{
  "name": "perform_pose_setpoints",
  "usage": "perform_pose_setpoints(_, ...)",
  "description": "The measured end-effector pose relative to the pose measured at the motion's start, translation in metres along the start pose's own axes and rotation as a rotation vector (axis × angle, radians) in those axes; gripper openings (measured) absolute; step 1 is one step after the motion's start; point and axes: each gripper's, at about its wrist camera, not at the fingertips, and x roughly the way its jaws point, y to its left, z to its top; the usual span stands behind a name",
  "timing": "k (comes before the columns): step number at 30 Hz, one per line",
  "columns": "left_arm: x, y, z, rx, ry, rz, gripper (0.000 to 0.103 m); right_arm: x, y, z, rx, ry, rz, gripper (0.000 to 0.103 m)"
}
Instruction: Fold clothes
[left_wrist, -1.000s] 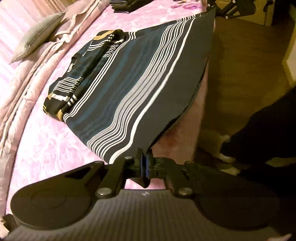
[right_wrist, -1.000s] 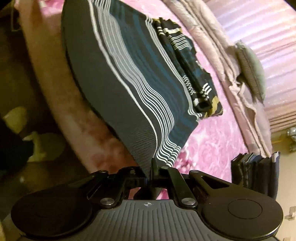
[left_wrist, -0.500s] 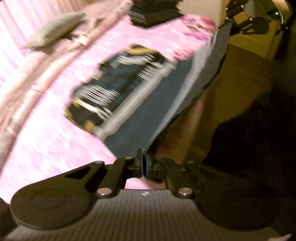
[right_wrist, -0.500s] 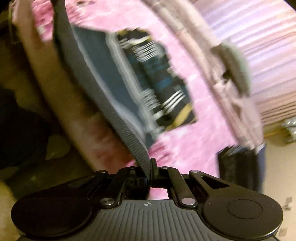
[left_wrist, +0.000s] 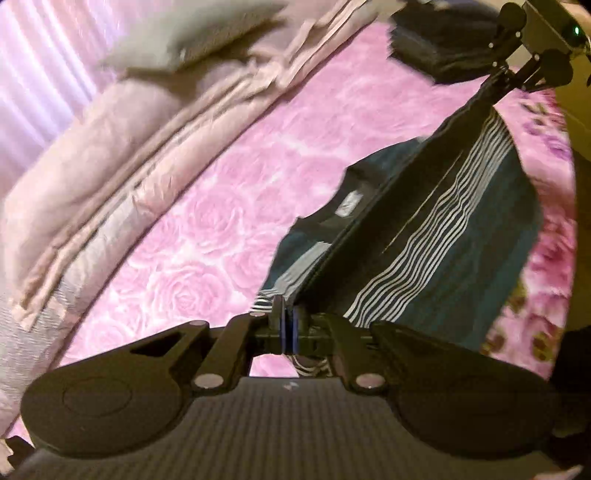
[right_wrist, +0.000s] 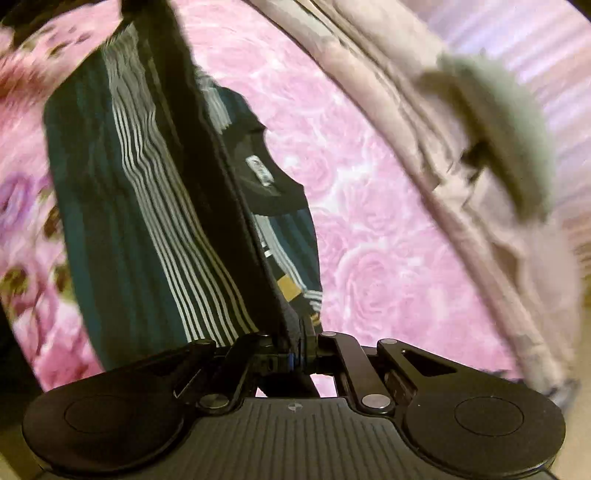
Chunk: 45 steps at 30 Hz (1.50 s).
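A dark teal shirt with white stripes (left_wrist: 443, 236) lies on the pink rose-print bedspread (left_wrist: 207, 229). Its lower half is lifted and stretched as a taut edge between both grippers, above the collar part with a white label (left_wrist: 349, 201). My left gripper (left_wrist: 287, 328) is shut on one hem corner. In the left wrist view my right gripper (left_wrist: 511, 70) pinches the far corner at the upper right. In the right wrist view the shirt (right_wrist: 147, 206) runs up from my right gripper (right_wrist: 297, 350), which is shut on the hem; the label (right_wrist: 260, 171) shows beside the fold.
A folded pale pink quilt (left_wrist: 122, 140) lies along the far side of the bed with a grey pillow (left_wrist: 192, 40) on it. A stack of dark folded clothes (left_wrist: 439, 48) sits near the bed's far end. The pillow (right_wrist: 506, 144) also shows in the right wrist view.
Both grippers have swung the held hem up from the bed's edge and over the shirt toward the collar. The floor and the person's legs have left the view.
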Motion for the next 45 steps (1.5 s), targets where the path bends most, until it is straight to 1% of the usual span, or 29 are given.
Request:
perform_pose_setpoints(2,0.033,0.018,0.011,-0.023,0.047,-0.012,0.002,0.027,-0.043,0.015,0.012,0.015,0.058,0.002)
perform_pose_setpoints(3,0.048,0.024,0.014,-0.031,0.07,-0.014,0.002,0.042,-0.057,0.019,0.023,0.019,0.085,0.002)
perform_pose_setpoints(6,0.086,0.041,0.015,-0.072,0.126,-0.033,0.002,0.085,-0.083,0.028,0.047,0.047,0.153,0.002)
perform_pose_setpoints(9,0.117,0.054,0.016,-0.09,0.156,-0.049,0.002,0.113,-0.093,0.031,0.07,0.075,0.202,0.002)
perform_pose_setpoints(14,0.158,0.07,0.01,-0.104,0.18,-0.087,0.003,0.147,-0.097,0.03,0.132,0.096,0.224,0.002)
perform_pose_setpoints(17,0.185,0.075,0.001,-0.119,0.205,-0.115,0.004,0.165,-0.098,0.026,0.198,0.101,0.214,0.002)
perform_pose_setpoints(19,0.2,0.076,-0.005,-0.122,0.213,-0.127,0.008,0.174,-0.101,0.022,0.261,0.091,0.19,0.002)
perform_pose_setpoints(20,0.206,0.078,-0.008,-0.128,0.21,-0.124,0.014,0.177,-0.103,0.02,0.298,0.084,0.167,0.002)
perform_pose_setpoints(21,0.21,0.082,-0.012,-0.143,0.205,-0.117,0.027,0.179,-0.105,0.018,0.334,0.077,0.144,0.012)
perform_pose_setpoints(22,0.212,0.087,-0.014,-0.164,0.198,-0.102,0.032,0.181,-0.107,0.016,0.37,0.07,0.121,0.052)
perform_pose_setpoints(23,0.211,0.094,-0.017,-0.186,0.192,-0.078,0.032,0.184,-0.109,0.014,0.407,0.063,0.098,0.074)
perform_pose_setpoints(24,0.208,0.102,-0.021,-0.206,0.191,-0.048,0.032,0.18,-0.113,0.01,0.459,0.057,0.071,0.088)
perform_pose_setpoints(25,0.205,0.109,-0.024,-0.227,0.191,-0.018,0.032,0.175,-0.118,0.006,0.513,0.05,0.043,0.087)
perform_pose_setpoints(27,0.198,0.123,-0.031,-0.267,0.188,0.035,0.026,0.166,-0.127,-0.002,0.621,0.036,-0.013,0.087)
perform_pose_setpoints(29,0.18,0.129,-0.036,-0.302,0.173,0.047,0.026,0.149,-0.13,-0.006,0.711,0.014,-0.047,0.087)
perform_pose_setpoints(31,0.161,0.127,-0.042,-0.34,0.153,0.03,0.026,0.129,-0.122,-0.008,0.782,-0.027,-0.046,0.087)
perform_pose_setpoints(33,0.142,0.12,-0.047,-0.38,0.133,0.003,0.026,0.109,-0.102,-0.007,0.839,-0.077,-0.016,0.087)
perform_pose_setpoints(35,0.127,0.107,-0.051,-0.408,0.112,-0.051,0.026,0.093,-0.077,-0.006,0.877,-0.12,0.025,0.087)
perform_pose_setpoints(36,0.121,0.096,-0.053,-0.41,0.106,-0.083,0.026,0.084,-0.065,-0.005,0.895,-0.142,0.046,0.076)
perform_pose_setpoints(37,0.118,0.085,-0.055,-0.404,0.105,-0.118,0.026,0.081,-0.05,-0.002,0.91,-0.144,0.085,0.058)
perform_pose_setpoints(38,0.116,0.072,-0.057,-0.391,0.109,-0.158,0.026,0.08,-0.036,-0.002,0.924,-0.131,0.124,0.054)
perform_pose_setpoints(40,0.122,0.046,-0.06,-0.355,0.135,-0.23,0.026,0.082,-0.004,-0.004,0.938,-0.109,0.199,0.053)
perform_pose_setpoints(41,0.128,0.034,-0.062,-0.324,0.151,-0.244,0.025,0.086,0.008,-0.005,0.923,-0.09,0.221,0.053)
perform_pose_setpoints(42,0.134,0.026,-0.064,-0.289,0.159,-0.236,0.025,0.09,0.02,-0.007,0.906,-0.069,0.242,0.053)
perform_pose_setpoints(43,0.14,0.017,-0.067,-0.254,0.167,-0.228,0.025,0.094,0.029,-0.01,0.883,-0.053,0.238,0.053)
perform_pose_setpoints(45,0.152,0.011,-0.071,-0.219,0.173,-0.219,0.027,0.1,0.035,-0.021,0.87,-0.058,0.236,0.053)
